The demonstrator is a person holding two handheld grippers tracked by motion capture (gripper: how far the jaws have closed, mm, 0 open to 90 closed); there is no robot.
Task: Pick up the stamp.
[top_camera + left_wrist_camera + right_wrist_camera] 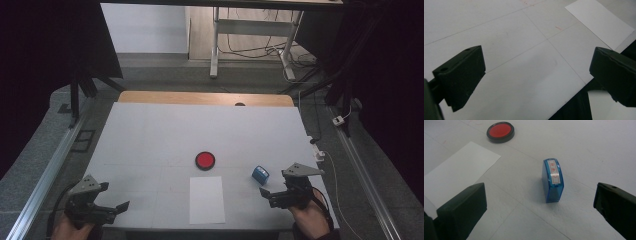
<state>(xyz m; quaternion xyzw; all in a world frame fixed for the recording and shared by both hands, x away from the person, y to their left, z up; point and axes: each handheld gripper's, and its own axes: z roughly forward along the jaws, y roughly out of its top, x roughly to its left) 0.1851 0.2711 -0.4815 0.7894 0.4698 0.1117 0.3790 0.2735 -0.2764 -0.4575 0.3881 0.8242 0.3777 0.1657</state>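
Blue stamp (552, 180) stands upright on the tabletop (150, 130), just ahead of the right tongs (272, 194), whose jaws are spread wide and empty. Left tongs (112, 209) are likewise held apart, near the tabletop's front edge. Stamp is judged light, rigid, smooth plastic, possibly slippery; grip is best taken across its two broad flat faces. Ink pad (500, 131) and paper sheet (207, 199) lie nearby.
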